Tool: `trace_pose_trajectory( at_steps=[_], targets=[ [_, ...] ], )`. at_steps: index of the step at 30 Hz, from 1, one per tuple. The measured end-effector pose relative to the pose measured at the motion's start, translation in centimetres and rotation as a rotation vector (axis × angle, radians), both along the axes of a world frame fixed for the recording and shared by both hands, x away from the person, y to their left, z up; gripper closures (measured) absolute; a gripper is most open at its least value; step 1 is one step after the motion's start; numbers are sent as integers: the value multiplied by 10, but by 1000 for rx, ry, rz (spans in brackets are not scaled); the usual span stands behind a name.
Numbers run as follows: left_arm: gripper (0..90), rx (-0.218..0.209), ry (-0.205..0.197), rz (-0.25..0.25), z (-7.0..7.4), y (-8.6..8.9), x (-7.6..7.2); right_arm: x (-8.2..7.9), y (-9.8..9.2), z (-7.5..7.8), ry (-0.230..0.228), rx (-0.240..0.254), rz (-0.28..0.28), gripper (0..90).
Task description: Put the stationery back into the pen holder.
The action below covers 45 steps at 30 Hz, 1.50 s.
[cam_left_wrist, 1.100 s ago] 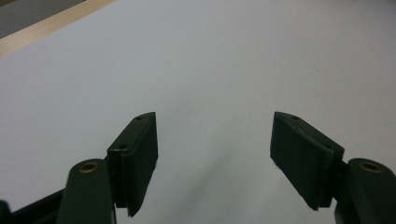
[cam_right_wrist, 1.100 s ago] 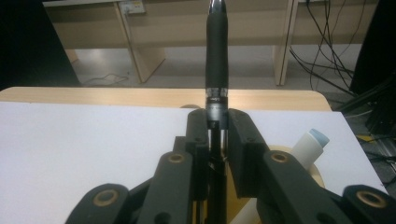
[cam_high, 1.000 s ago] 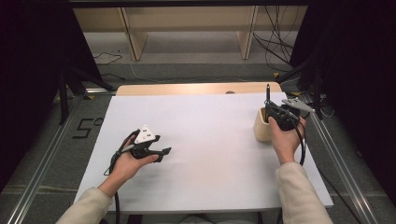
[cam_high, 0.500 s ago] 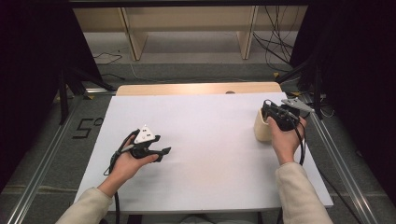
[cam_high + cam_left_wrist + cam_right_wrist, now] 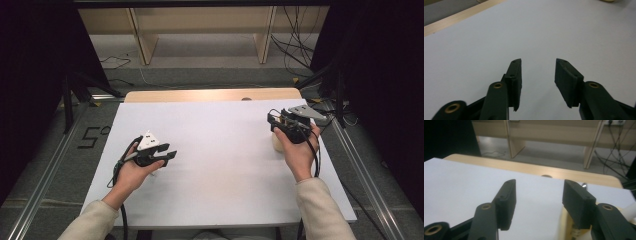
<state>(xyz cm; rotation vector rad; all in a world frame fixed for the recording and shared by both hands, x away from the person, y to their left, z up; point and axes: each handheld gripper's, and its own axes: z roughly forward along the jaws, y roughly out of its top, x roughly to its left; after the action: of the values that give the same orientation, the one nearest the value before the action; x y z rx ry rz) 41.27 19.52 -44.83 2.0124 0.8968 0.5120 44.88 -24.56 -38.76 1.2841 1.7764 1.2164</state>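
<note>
Both jaws stand apart with nothing between them. Your right gripper [image 5: 276,121] has just been opening, and your left gripper [image 5: 169,154] has just been closing a bit, but its jaws hold only air above the white table [image 5: 220,150].

The cream cup [image 5: 276,142] is your landmark. It stands near the table's right edge, just under and beside your right hand [image 5: 298,152], partly hidden by it. In the right gripper view you see the cup [image 5: 566,225] low behind the right jaw, w/ pale stick-like things in it; what they are I cannot tell. Your left gripper is well apart from the cup, toward the left side.

I judge the cup is light and stiff, maybe smooth, so it can tip or slip easily. Take it by the wall, approx. the middle, one jaw each side, not by the rim. Close gently, bc too much force could tilt it.
</note>
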Motion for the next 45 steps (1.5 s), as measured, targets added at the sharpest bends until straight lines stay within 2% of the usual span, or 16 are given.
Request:
trace_pose_trajectory(
  at_steps=[1,4,7,10,15,20,23,30,35,45],
  targets=[
    [629,-9,7,15,1,2,0,0,2,-1,9,1,13,440],
    [703,2,16,41,3,8,2,0,8,-5,43,-1,56,419],
    [782,36,33,65,3,14,4,0,15,-11,94,-12,99,385],
    [841,52,48,94,3,22,5,-1,21,-19,148,-45,139,356],
    [895,106,67,156,4,41,8,-5,26,-30,197,-74,172,349],
    [897,116,106,211,0,64,12,-10,27,-38,215,-77,193,348],
    [897,136,122,220,-4,71,13,-12,27,-42,226,-82,198,342],
    [896,156,156,214,-13,74,18,-17,30,-51,256,-88,211,279],
    [897,187,173,216,-18,74,22,-19,31,-54,263,-95,218,280],
    [896,213,201,212,-23,75,26,-19,32,-56,270,-99,217,280]
  ],
)
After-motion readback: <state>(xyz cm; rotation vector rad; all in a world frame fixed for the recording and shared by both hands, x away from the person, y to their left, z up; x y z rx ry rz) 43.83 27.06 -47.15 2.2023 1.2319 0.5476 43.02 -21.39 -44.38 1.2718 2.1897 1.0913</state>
